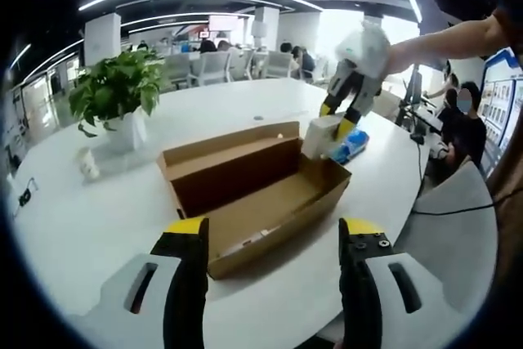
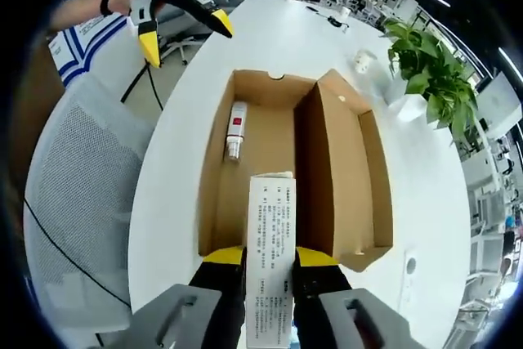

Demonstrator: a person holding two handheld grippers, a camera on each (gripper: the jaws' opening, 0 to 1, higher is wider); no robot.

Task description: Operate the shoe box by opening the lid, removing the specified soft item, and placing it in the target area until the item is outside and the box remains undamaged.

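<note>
Right gripper view first: the right gripper point(image 2: 270, 261) has its yellow-tipped jaws clamped on a white packet point(image 2: 270, 243) printed with small text, and it's held above the near end of the open shoe box point(image 2: 278, 132). Just past it, the brown cardboard box lies on the white table point(image 2: 278, 38), its lid point(image 2: 347, 177) folded back flat along one long side. Inside on the box floor there's a small white tube point(image 2: 235, 130) with a red mark, lying lengthwise, well clear of the packet. Further out, the left gripper point(image 2: 184, 26) hangs off the table's far edge, jaws spread wide, nothing between them. A potted plant point(image 2: 429, 67) and a small white cup point(image 2: 364, 60) sit beyond the box.

Over to the left gripper view: the left gripper point(image 1: 274, 230) frames the shot with its jaws set far apart and empty, just short of the box's point(image 1: 261, 202) near corner. Across the box, the right gripper point(image 1: 339, 116) pinches the white packet point(image 1: 320, 136) at the far corner, with a blue-and-white pack point(image 1: 351, 146) on the table point(image 1: 98, 218) just beside it. Left of the box stand the plant point(image 1: 118, 87) and the cup point(image 1: 87, 163). Beyond the table, office chairs point(image 1: 204, 67) and seated people, too small to make out.
</note>
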